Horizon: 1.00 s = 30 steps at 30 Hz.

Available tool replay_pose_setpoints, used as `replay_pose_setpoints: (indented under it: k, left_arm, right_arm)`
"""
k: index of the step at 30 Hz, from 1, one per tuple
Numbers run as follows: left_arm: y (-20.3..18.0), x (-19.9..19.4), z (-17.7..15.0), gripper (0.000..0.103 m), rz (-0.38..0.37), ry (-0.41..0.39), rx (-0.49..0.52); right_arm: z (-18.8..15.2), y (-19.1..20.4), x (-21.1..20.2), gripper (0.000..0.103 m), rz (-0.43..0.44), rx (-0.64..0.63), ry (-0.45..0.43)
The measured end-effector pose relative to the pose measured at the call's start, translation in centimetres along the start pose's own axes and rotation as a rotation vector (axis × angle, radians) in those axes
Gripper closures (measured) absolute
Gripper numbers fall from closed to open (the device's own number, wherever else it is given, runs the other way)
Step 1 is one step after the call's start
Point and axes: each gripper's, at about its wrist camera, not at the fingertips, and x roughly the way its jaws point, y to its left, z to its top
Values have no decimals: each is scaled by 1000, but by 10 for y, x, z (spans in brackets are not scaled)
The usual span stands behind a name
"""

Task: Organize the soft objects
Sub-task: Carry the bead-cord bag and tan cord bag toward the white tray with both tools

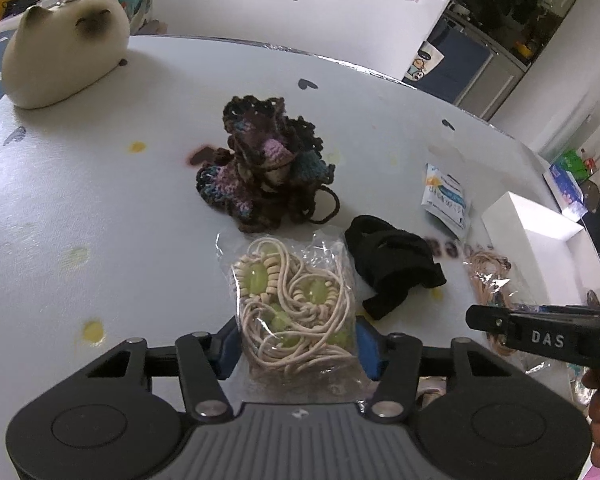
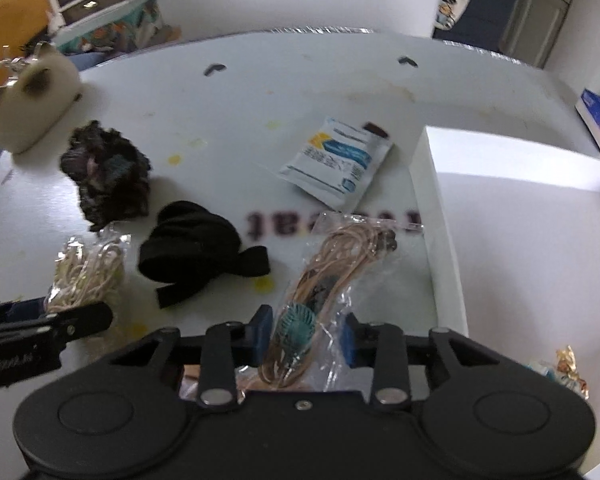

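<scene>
A clear bag of cream cords with green beads point(image 1: 296, 292) lies on the white table point(image 1: 80, 208). My left gripper point(image 1: 296, 344) has its blue pads against both sides of the bag, shut on it. In the right wrist view, a clear bag of tan cords with a teal piece point(image 2: 340, 256) sits between the pads of my right gripper point(image 2: 306, 334), which is shut on its near end. A dark crocheted piece point(image 1: 260, 168) and a black fabric strap point(image 1: 392, 268) lie loose beyond the bags.
A white open box point(image 2: 520, 200) stands at the right, close to the tan cord bag. A blue and white packet point(image 2: 336, 160) lies mid-table. A cream cat-shaped figure point(image 1: 64, 48) sits far left. Shiny wrappers point(image 2: 568, 368) lie near right.
</scene>
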Motion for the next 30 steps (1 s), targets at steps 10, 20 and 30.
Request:
replay_pose_setpoints:
  k: [10, 20, 30]
  left_arm:
    - [-4, -39, -2, 48, 0, -100, 0]
    - [-27, -81, -7, 48, -24, -200, 31]
    - [-79, -93, -14, 48, -12, -248, 29]
  right_arm:
    - [-12, 4, -46, 72, 88, -55, -160]
    - [-22, -11, -93, 72, 140, -66, -309]
    - [-25, -62, -119, 72, 200, -78, -380]
